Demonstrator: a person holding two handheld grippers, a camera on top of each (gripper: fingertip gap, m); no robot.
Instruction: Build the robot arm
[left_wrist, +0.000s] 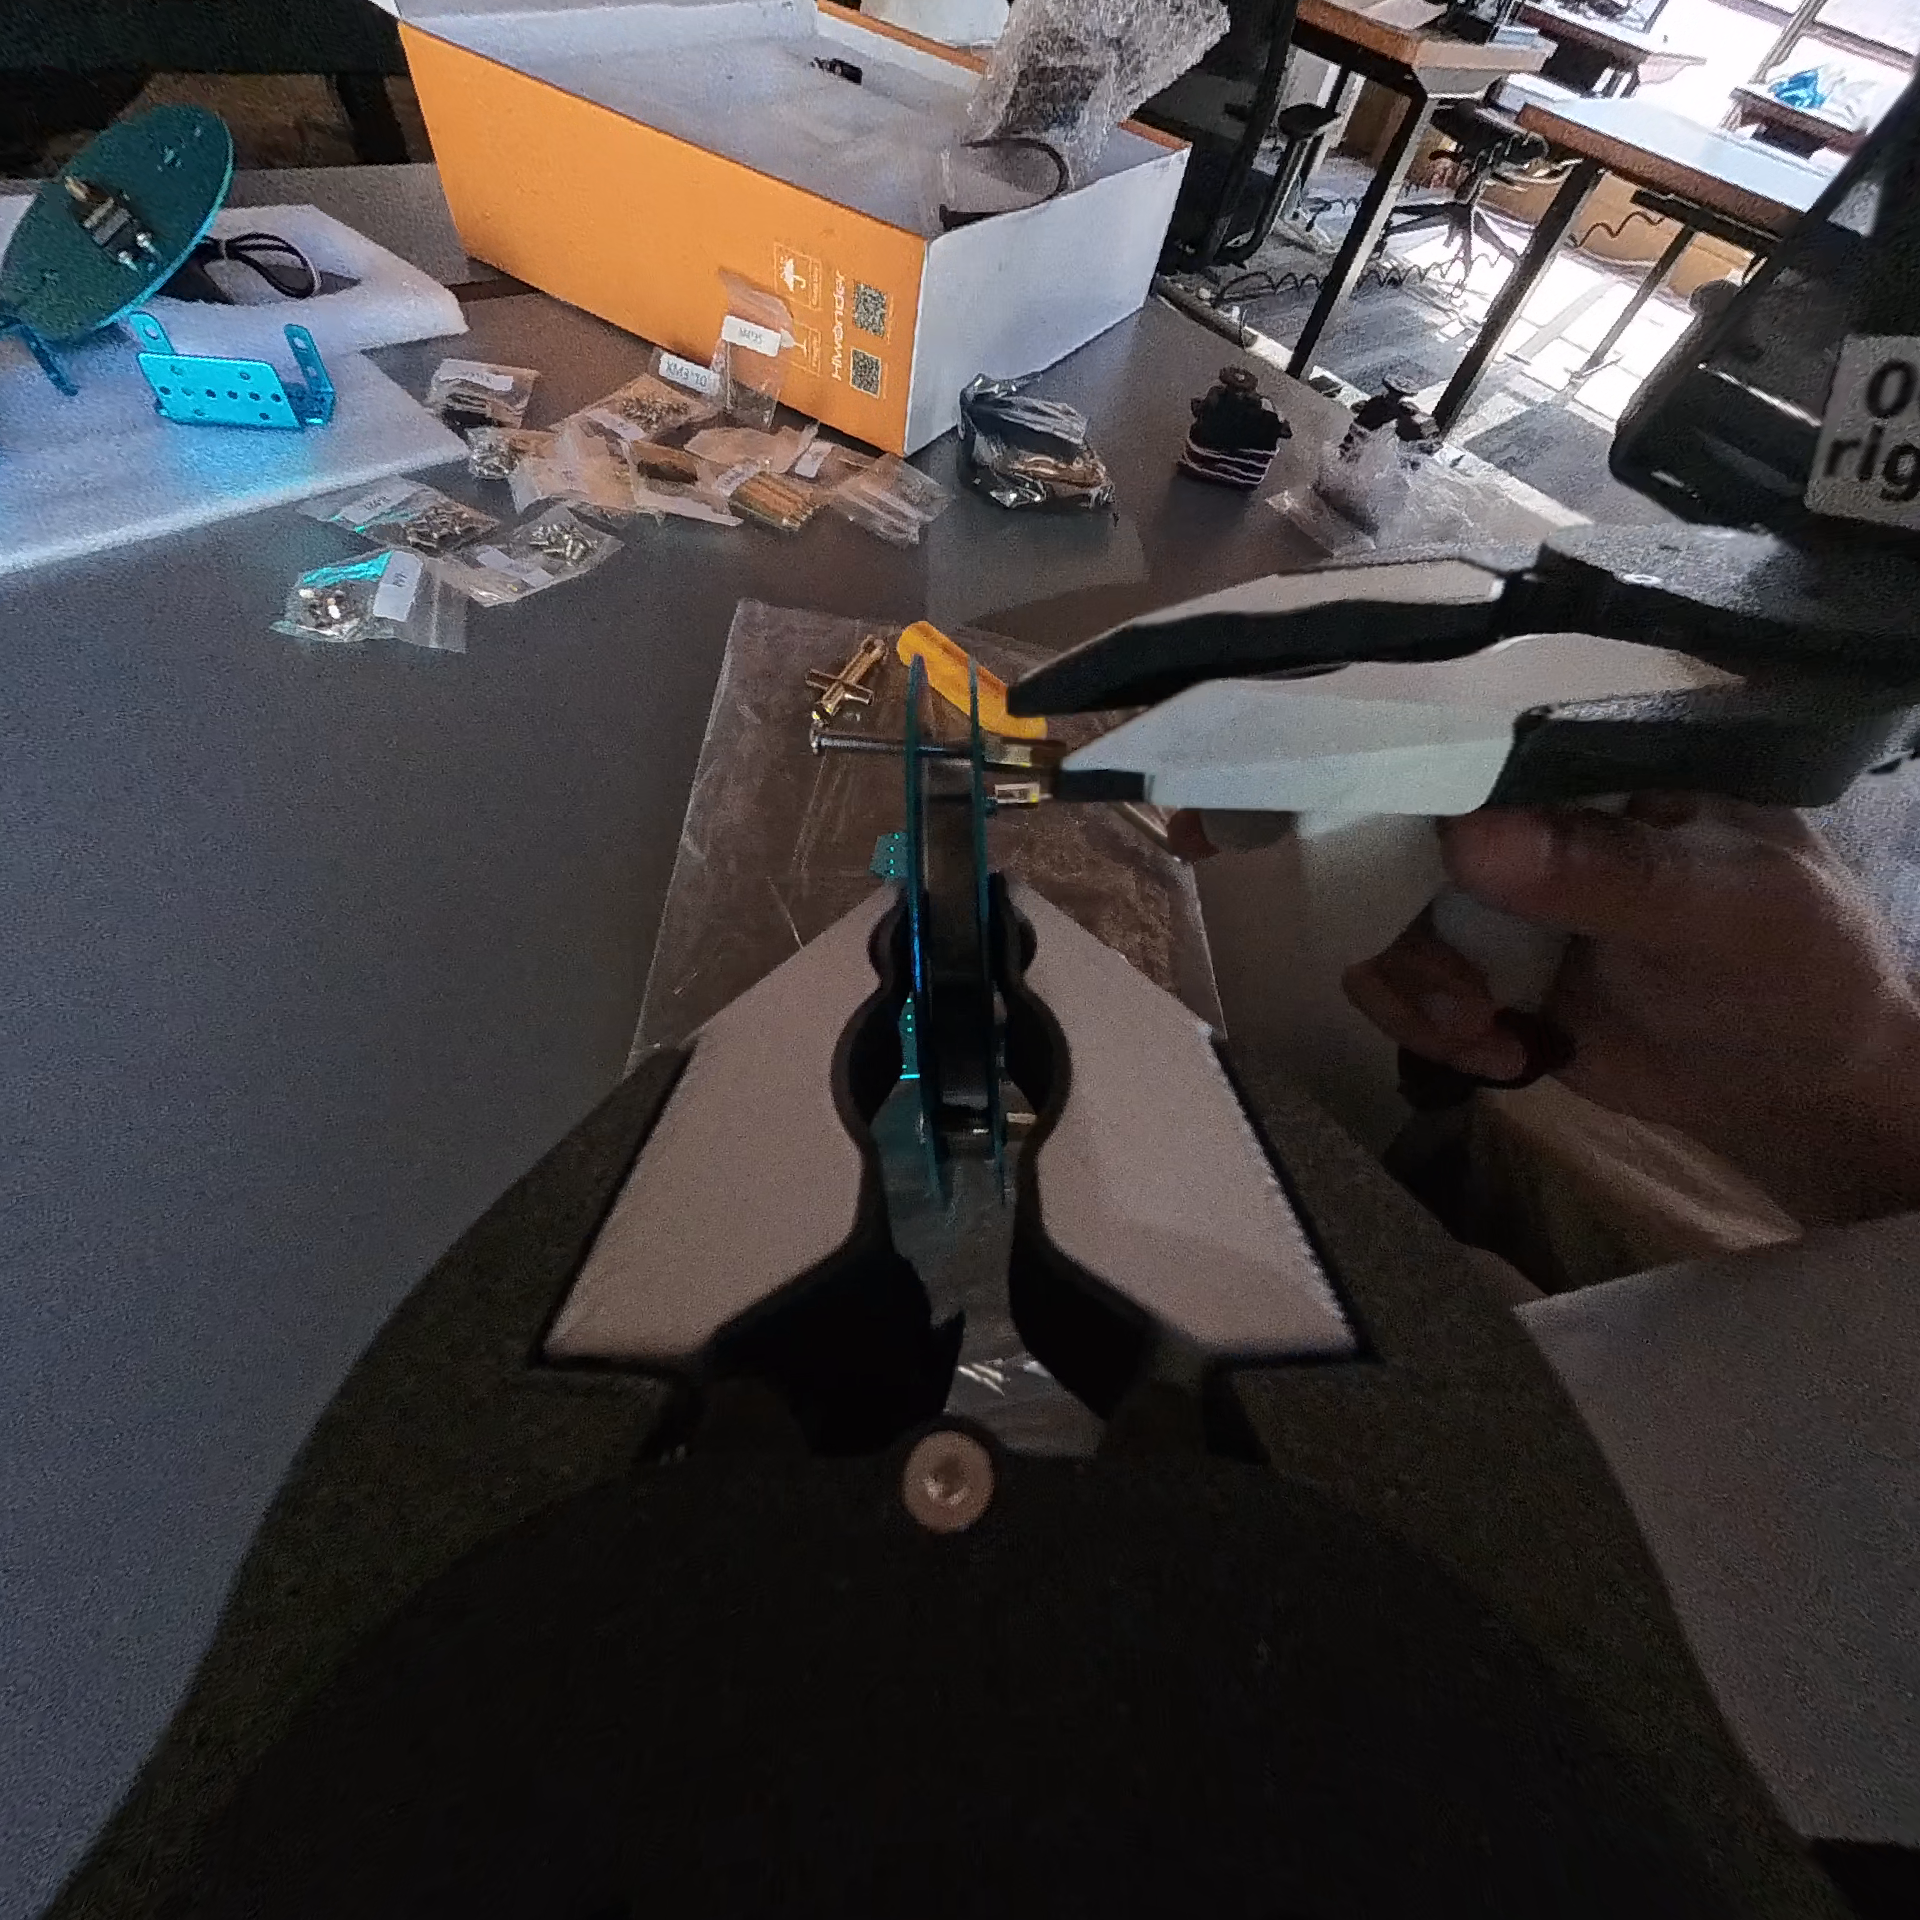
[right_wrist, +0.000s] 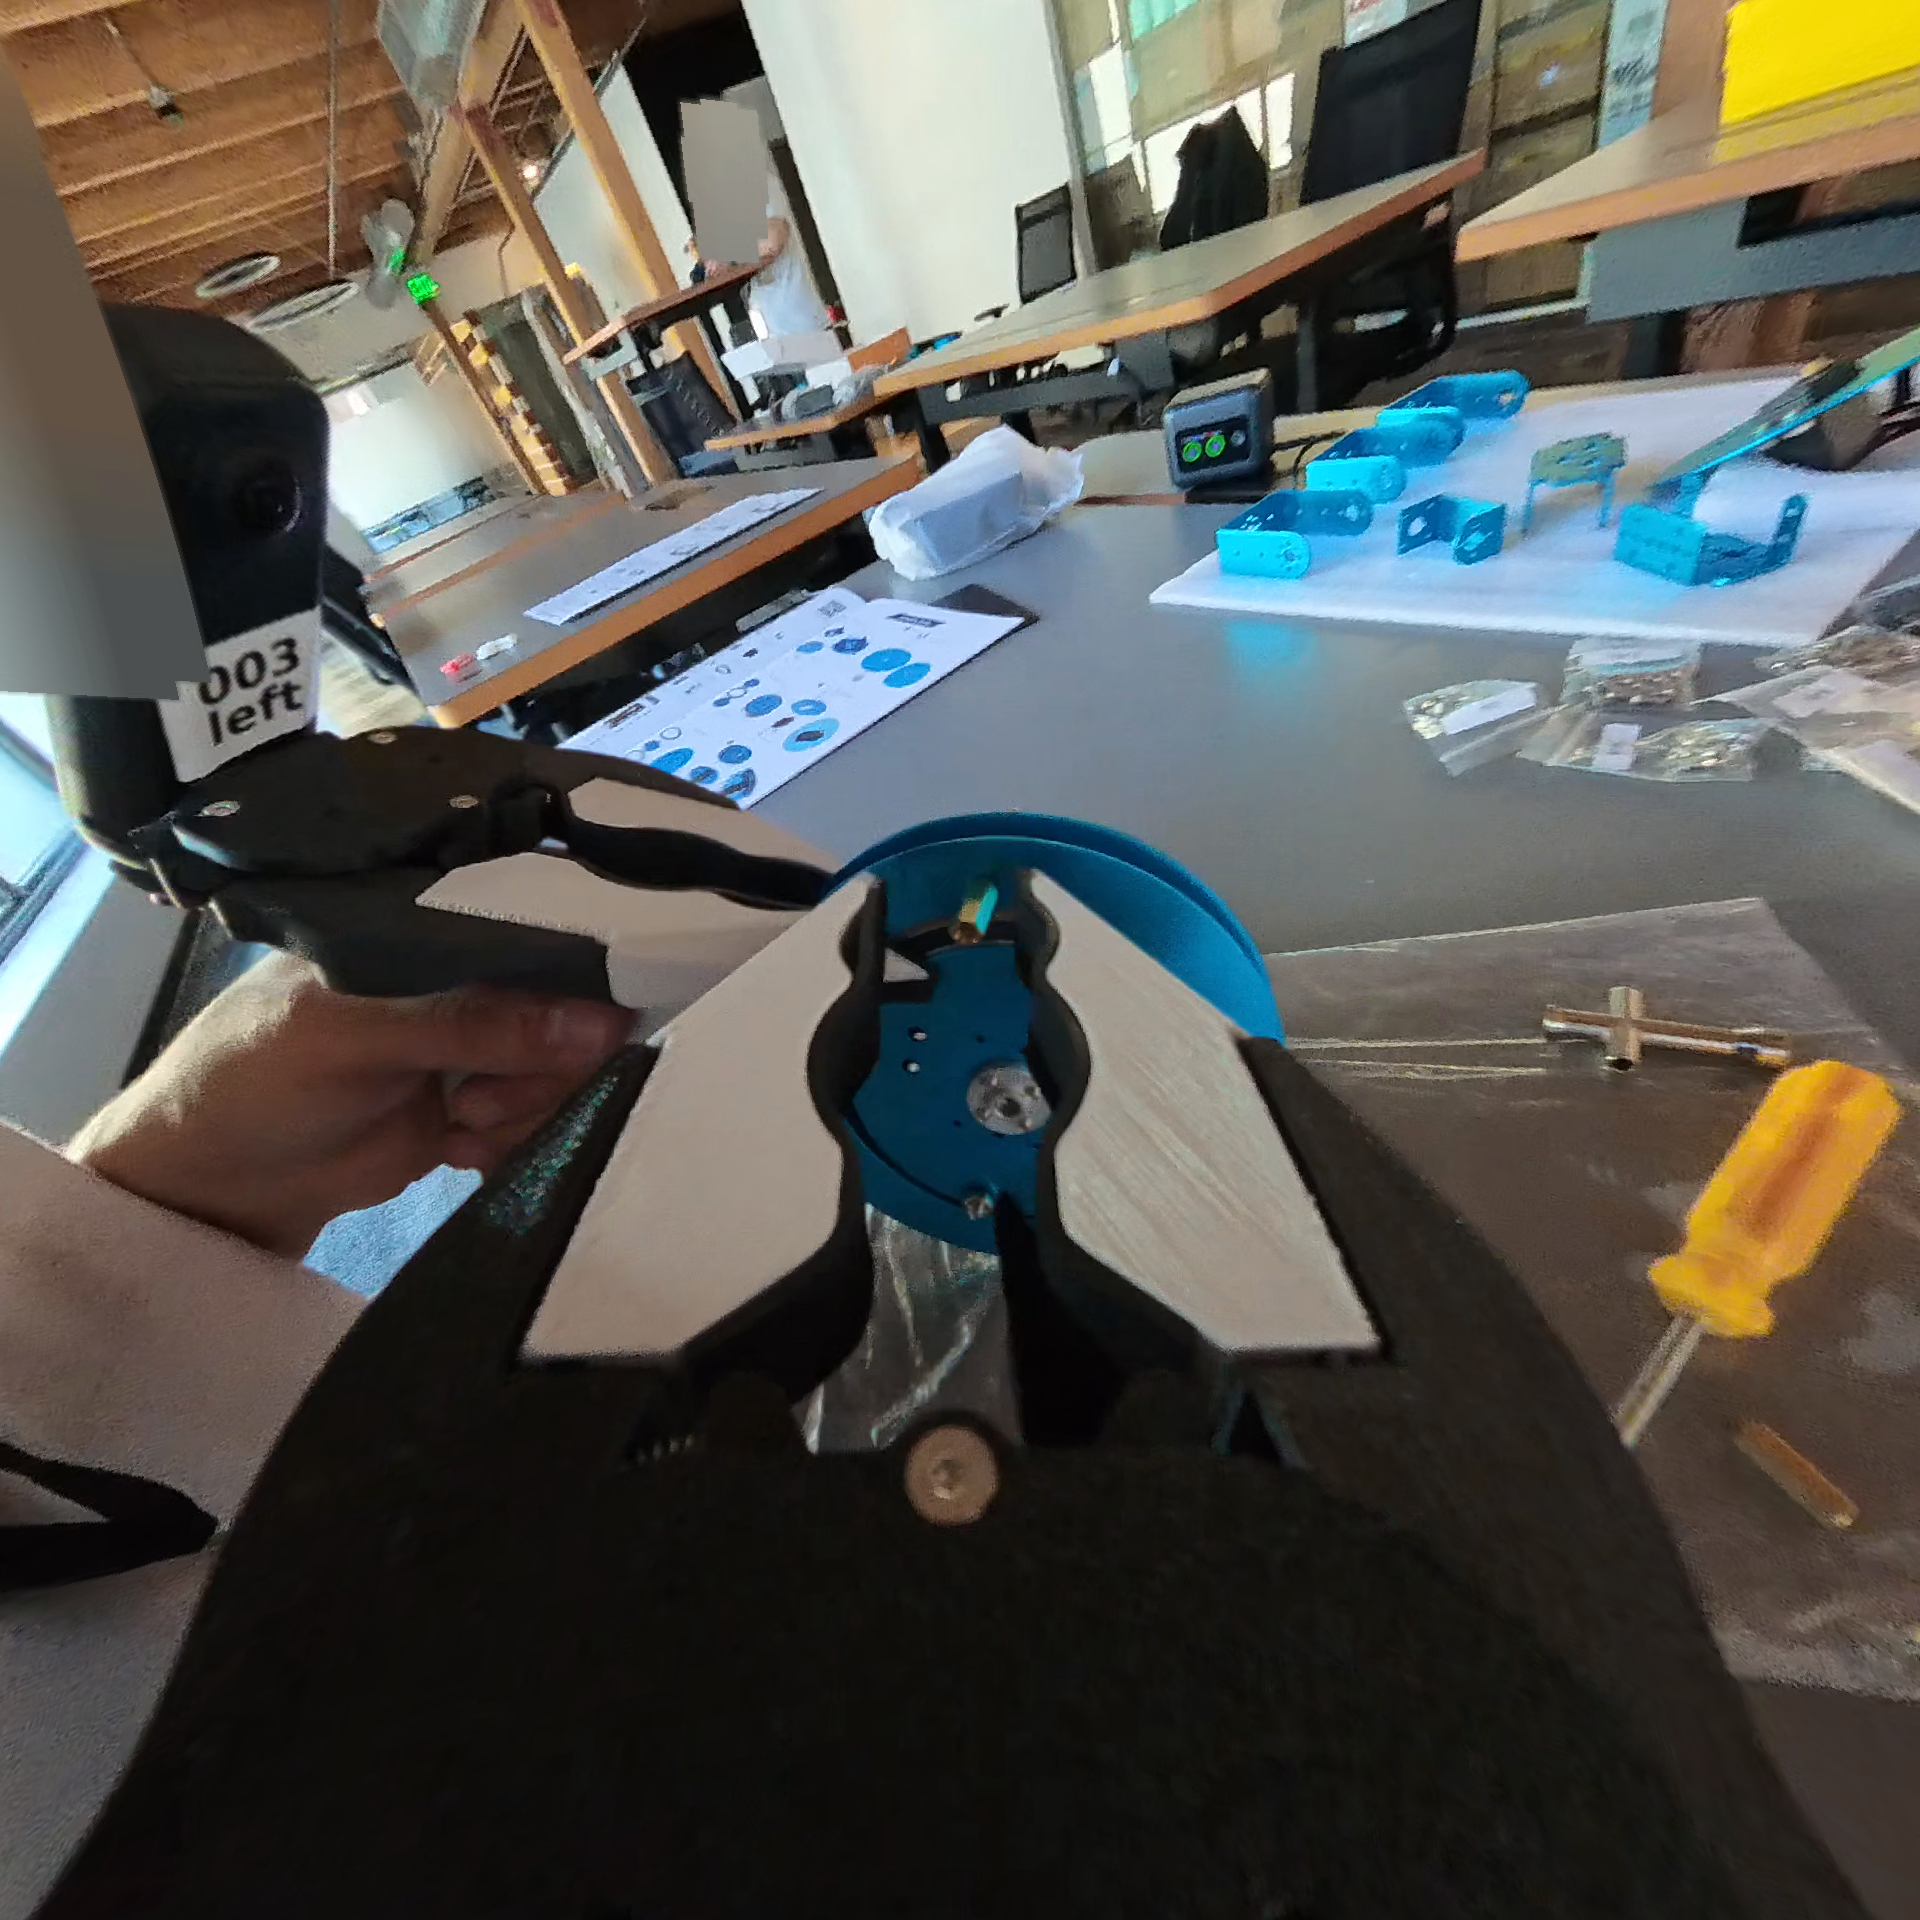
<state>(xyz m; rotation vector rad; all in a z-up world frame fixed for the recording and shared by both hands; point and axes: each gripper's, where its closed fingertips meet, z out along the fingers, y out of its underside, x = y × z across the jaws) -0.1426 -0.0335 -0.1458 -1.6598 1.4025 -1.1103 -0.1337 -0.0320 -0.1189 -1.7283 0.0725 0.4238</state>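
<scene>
A blue assembly of two round plates (left_wrist: 914, 790) stands on edge over a clear plastic sheet (left_wrist: 790, 831). My left gripper (left_wrist: 951, 894) is shut on its rim. In the right wrist view the plates (right_wrist: 1174, 925) face me and the left gripper's fingers (right_wrist: 520, 904) come in from the left. My right gripper (right_wrist: 951, 899) is at the plate face. Its jaws stand a little apart on either side of a brass standoff (right_wrist: 975, 914) that sticks out of the plate. In the left wrist view the right gripper (left_wrist: 1039, 743) reaches in from the right at that standoff (left_wrist: 1029, 756). A long screw (left_wrist: 862, 740) pokes out of the far plate.
A yellow-handled screwdriver (right_wrist: 1777, 1205), a cross wrench (right_wrist: 1662, 1034) and a loose brass standoff (right_wrist: 1797, 1486) lie on the sheet. Bags of screws (left_wrist: 540, 457), an orange and white box (left_wrist: 665, 218), two servos (left_wrist: 1231, 436), blue brackets on white foam (right_wrist: 1455, 520) and an instruction sheet (right_wrist: 790, 696) lie beyond. Left and right tips are no more than a few centimetres apart.
</scene>
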